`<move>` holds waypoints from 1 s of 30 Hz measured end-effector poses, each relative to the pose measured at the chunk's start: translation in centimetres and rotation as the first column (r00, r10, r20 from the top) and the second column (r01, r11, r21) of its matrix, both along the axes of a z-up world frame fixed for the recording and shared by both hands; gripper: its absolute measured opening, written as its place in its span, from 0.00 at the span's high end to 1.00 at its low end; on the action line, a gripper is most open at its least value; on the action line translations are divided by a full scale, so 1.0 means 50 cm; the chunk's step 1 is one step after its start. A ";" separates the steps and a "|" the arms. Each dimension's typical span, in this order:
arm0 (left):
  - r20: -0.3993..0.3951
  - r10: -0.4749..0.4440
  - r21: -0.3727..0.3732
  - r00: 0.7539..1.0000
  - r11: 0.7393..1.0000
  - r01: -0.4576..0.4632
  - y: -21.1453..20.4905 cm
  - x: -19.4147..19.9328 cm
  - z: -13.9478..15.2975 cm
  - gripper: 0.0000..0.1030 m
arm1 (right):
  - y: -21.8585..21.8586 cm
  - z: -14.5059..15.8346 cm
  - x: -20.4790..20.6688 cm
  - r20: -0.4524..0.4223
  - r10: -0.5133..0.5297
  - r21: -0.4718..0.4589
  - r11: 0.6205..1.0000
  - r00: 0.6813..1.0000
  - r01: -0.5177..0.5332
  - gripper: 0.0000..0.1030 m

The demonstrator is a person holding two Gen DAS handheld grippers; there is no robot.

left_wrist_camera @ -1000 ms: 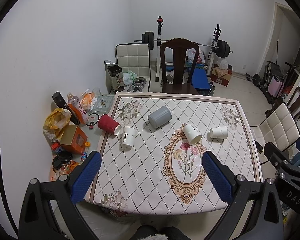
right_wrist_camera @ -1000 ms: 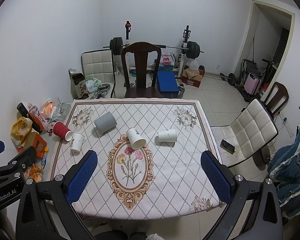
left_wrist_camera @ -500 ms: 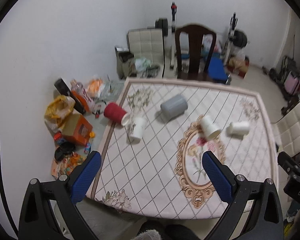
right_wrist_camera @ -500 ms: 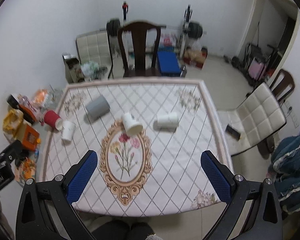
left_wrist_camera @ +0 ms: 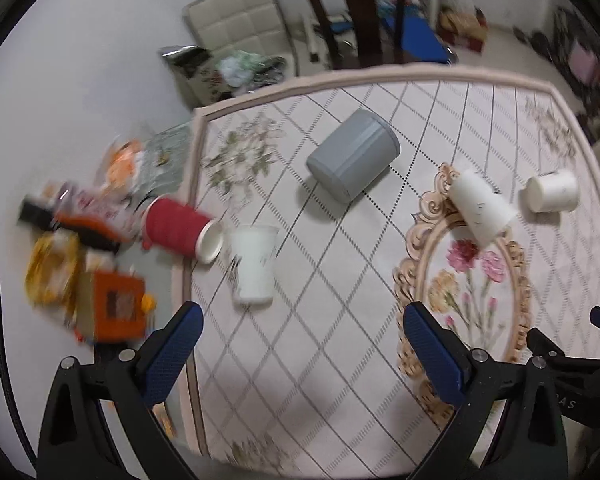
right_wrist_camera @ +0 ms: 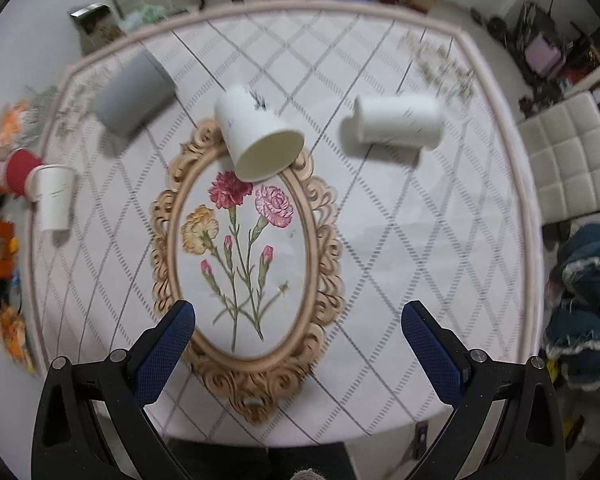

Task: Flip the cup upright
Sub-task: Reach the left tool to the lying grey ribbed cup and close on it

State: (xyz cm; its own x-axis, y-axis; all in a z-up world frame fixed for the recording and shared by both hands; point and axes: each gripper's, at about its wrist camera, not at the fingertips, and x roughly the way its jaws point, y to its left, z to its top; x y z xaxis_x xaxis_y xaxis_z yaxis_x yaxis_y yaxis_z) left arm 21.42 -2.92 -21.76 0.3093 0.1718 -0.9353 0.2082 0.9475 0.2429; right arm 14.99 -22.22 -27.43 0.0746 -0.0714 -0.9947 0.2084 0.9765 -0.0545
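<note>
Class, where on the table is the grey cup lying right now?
The grey cup lies on its side toward the table's far left, between the red cup and the central white cup.

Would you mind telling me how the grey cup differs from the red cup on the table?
The grey cup is wider and bulkier; the red cup is slimmer. The grey cup lies well inside the tablecloth, while the red cup sits at its left edge, its white-lined mouth close against an upright white cup. Both lie tipped on their sides, untouched.
</note>
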 end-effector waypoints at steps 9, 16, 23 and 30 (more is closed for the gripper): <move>-0.077 -0.233 0.077 0.969 0.968 0.239 -0.056 0.201 -0.116 0.05 | -0.008 -0.141 0.106 -0.134 -0.101 0.006 0.995 0.986 0.102 0.00; -0.154 -0.384 0.127 0.910 0.906 0.404 -0.113 0.293 -0.203 0.05 | -0.022 -0.190 0.140 -0.175 -0.165 -0.006 0.986 0.971 0.167 0.00; -0.209 -0.421 0.148 0.883 0.878 0.454 -0.132 0.329 -0.268 0.05 | -0.033 -0.212 0.160 -0.182 -0.211 -0.015 0.977 0.960 0.212 0.00; -0.178 -0.443 0.167 0.879 0.866 0.471 -0.149 0.333 -0.290 0.19 | -0.051 -0.232 0.179 -0.187 -0.226 -0.033 0.974 0.956 0.223 0.00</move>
